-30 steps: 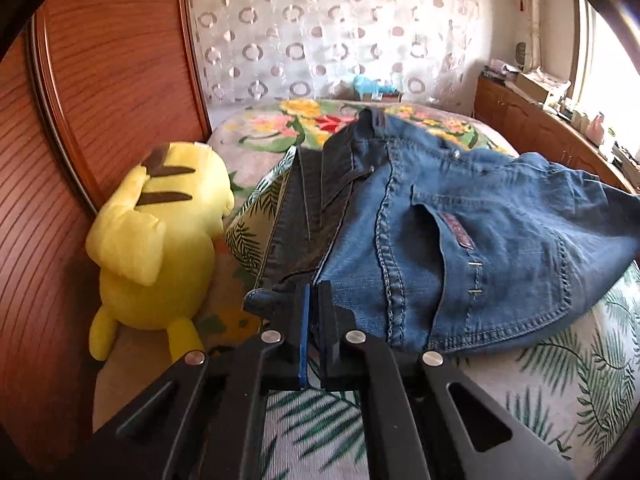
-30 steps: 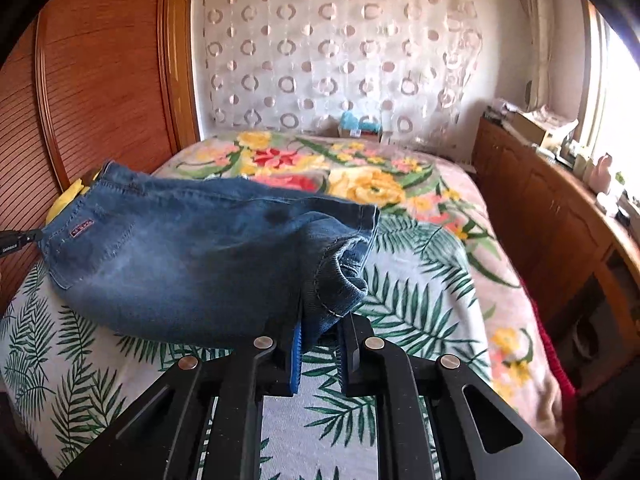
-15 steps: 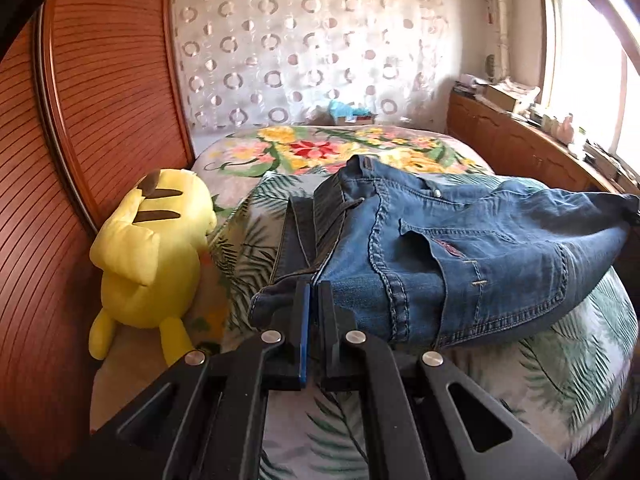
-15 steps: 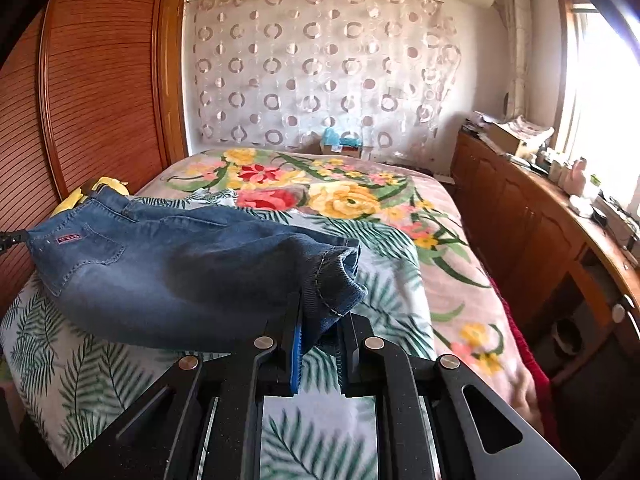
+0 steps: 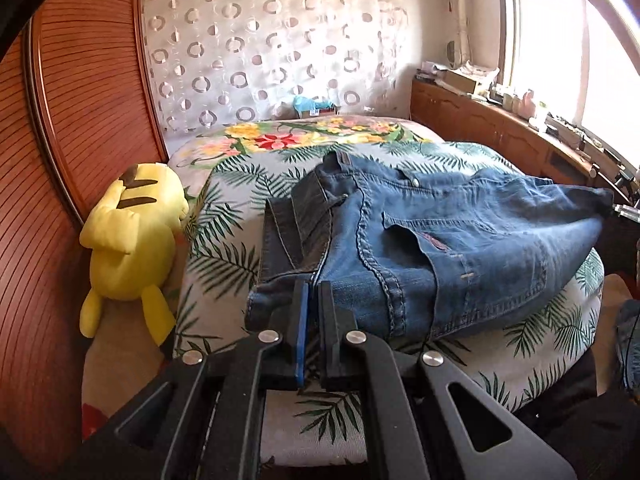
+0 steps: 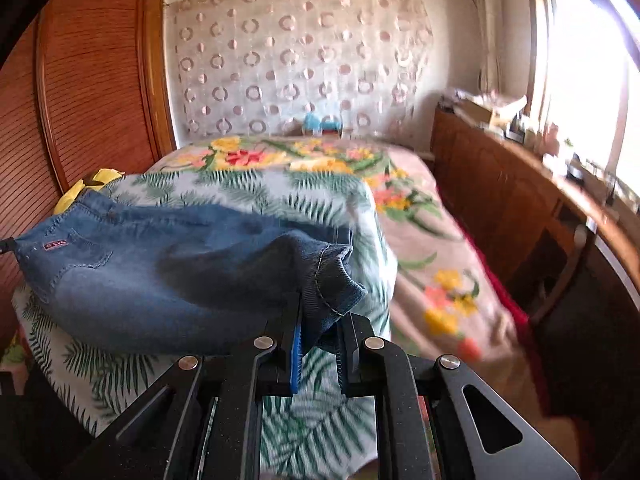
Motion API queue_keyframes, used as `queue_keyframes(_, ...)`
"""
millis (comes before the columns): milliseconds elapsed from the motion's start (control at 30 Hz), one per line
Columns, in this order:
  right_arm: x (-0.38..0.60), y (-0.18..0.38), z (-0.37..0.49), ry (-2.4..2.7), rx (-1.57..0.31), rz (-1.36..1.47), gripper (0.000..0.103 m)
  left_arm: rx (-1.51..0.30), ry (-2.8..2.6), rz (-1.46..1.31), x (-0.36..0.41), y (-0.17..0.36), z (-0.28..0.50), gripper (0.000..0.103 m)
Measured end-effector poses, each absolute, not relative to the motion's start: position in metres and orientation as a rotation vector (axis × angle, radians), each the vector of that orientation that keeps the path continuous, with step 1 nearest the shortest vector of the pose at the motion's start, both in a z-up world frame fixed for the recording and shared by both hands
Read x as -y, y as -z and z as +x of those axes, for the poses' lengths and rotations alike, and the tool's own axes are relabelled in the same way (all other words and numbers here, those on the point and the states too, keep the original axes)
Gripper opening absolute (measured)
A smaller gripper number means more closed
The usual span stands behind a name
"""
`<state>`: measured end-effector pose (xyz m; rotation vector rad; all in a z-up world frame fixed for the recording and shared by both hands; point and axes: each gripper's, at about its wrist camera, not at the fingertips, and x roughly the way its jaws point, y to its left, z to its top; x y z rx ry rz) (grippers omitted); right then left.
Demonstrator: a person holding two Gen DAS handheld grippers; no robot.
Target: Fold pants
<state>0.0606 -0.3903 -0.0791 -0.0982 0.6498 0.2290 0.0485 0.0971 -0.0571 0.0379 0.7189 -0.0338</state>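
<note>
Fold pants, mid-task stage. The pants [image 5: 424,248], blue denim with contrast stitching, a back pocket and a small red label, lie across the near end of the bed [image 5: 224,216], on a palm-leaf cover [image 6: 256,188]. They appear already doubled along their length, one leg over the other, with dark inner waistband layers exposed at 10 o'clock from the left gripper [image 5: 311,292]. That gripper is pressed together, pinching the waist edge of the denim; the right gripper [image 6: 320,320] is narrowly closed on the bunched leg hems, whose stitched cuff curls over its tip toward 1 o'clock. The fabric between the two grips sags slightly but is fairly smooth, with a darker shaded band toward the cuff end. Judged from this layout, the lengthwise fold is done, while the crosswise fold, bringing hems to waist, and the final flattening remain. A yellow plush toy [image 5: 132,236] rests against the wooden wall panel at 9 o'clock from the pants, apart from them.
</note>
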Motion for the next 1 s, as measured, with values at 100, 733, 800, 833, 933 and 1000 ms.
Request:
queue_keyframes(100, 0.386, 0.097, 0.067, -0.228, -0.696, -0.074, 0.013, -0.719, 0.036, 0.044, -0.095, 0.060, 0.050, 0.005)
queue_keyframes(733, 0.394, 0.103, 0.048, -0.189, -0.691, 0.029, 0.029, -0.655, 0.100, -0.014, -0.063, 0.071, 0.073, 0.050)
queue_keyframes(800, 0.395, 0.102, 0.048, -0.182, -0.683, 0.029, 0.030, -0.649, 0.120, -0.016, -0.053, 0.070, 0.075, 0.050)
queue_keyframes(833, 0.396, 0.102, 0.048, -0.182, -0.678, 0.030, 0.030, -0.646, 0.128, -0.017, -0.048, 0.070, 0.076, 0.050)
queue_keyframes(933, 0.398, 0.098, 0.044, -0.184, -0.660, 0.037, 0.030, -0.645, 0.151, -0.015, -0.033, 0.071, 0.078, 0.050)
queue_keyframes(1000, 0.400, 0.098, 0.043, -0.190, -0.655, 0.042, 0.030, -0.647, 0.164, -0.013, -0.025, 0.073, 0.079, 0.050)
